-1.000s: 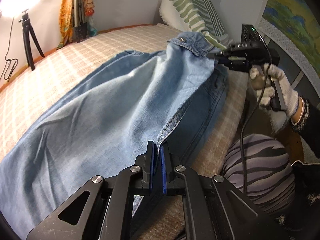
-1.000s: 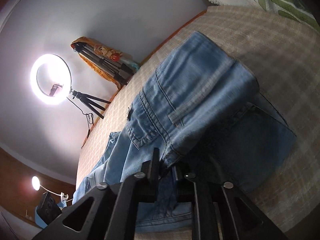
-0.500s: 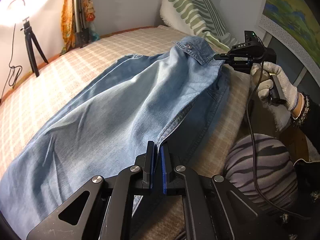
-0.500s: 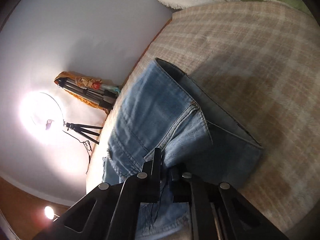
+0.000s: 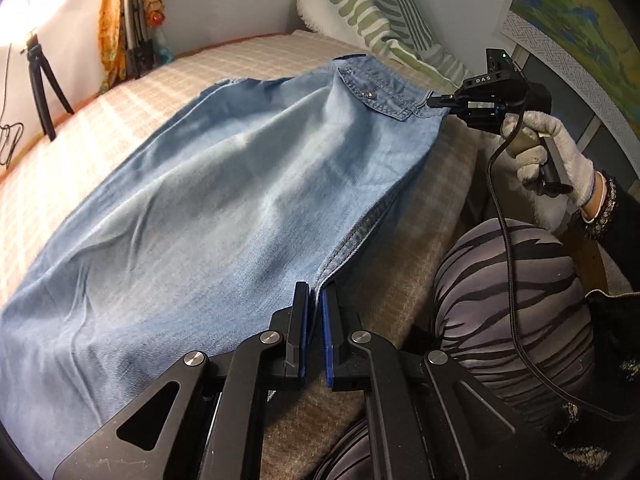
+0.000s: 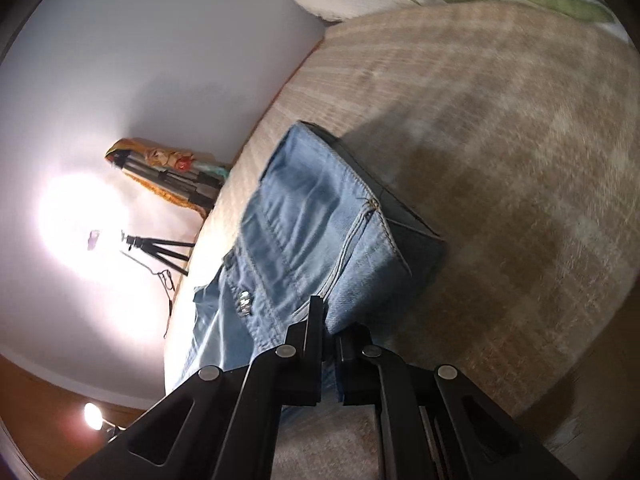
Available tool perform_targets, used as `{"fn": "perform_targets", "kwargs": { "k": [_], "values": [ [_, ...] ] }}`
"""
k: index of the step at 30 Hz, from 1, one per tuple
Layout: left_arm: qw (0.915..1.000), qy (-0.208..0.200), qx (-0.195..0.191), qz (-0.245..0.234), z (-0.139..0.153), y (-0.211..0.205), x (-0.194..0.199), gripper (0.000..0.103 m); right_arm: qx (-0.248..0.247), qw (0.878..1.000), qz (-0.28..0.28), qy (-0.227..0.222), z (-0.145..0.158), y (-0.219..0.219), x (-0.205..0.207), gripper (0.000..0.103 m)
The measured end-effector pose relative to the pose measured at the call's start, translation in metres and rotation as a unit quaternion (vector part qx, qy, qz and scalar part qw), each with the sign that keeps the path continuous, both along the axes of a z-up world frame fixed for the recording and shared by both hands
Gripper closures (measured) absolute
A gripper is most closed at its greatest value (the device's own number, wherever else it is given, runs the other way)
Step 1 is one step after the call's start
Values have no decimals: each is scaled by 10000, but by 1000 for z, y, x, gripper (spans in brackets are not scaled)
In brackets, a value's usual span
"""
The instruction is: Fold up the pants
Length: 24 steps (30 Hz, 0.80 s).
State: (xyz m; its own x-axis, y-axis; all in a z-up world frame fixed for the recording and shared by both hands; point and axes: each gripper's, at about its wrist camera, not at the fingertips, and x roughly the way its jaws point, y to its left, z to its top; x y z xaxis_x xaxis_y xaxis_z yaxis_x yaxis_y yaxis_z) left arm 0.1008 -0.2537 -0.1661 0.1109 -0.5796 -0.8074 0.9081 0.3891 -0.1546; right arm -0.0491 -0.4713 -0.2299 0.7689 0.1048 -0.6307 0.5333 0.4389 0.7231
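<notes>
left claw [image 5: 315, 294] clamped on the side seam of the jeans [image 5: 224, 208], fingers nearly together with denim pinched between. right claw [image 6: 329, 320] pinching the waistband edge of the same jeans [image 6: 316, 224], cloth held between the fingers; seen from the left wrist camera as the right claw [image 5: 434, 101] gripping the waistband corner, carried by a white-gloved hand [image 5: 552, 152]. jeans spread long and mostly flat over a beige checked bed [image 5: 256, 60], waistband end lifted a little toward the far side, near a green-and-white striped pillow [image 5: 368, 12]. beyond, a black cable [image 5: 504, 248] trailing down from the right claw across a zebra-striped knee [image 5: 512, 292]. by the far wall, a tripod [image 5: 40, 84] under a bright ring light [image 6: 84, 220], with orange fabric [image 5: 110, 36] hanging just beside.
</notes>
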Motion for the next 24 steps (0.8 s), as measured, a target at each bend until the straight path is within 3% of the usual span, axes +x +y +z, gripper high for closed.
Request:
{"fn": "perform_targets", "kwargs": {
  "k": [7,12,19,22,24],
  "values": [
    [9999,137,-19,57,-6,3,-3,96,-133,9996,111,206,-10,-4,6,101],
    [9991,381,-36,196,-11,8,-2,86,-477,9982,280,242,6,-5,16,101],
    [9965,426,-189,692,7,65,-5,82,-723,9948,429,572,2,-3,19,100],
    [9920,258,-296,1198,20,107,-2,82,-619,9954,448,573,-1,-4,14,93],
    [9857,198,-378,1630,23,135,2,82,-619,9949,456,653,1,-3,11,76]
  ]
}}
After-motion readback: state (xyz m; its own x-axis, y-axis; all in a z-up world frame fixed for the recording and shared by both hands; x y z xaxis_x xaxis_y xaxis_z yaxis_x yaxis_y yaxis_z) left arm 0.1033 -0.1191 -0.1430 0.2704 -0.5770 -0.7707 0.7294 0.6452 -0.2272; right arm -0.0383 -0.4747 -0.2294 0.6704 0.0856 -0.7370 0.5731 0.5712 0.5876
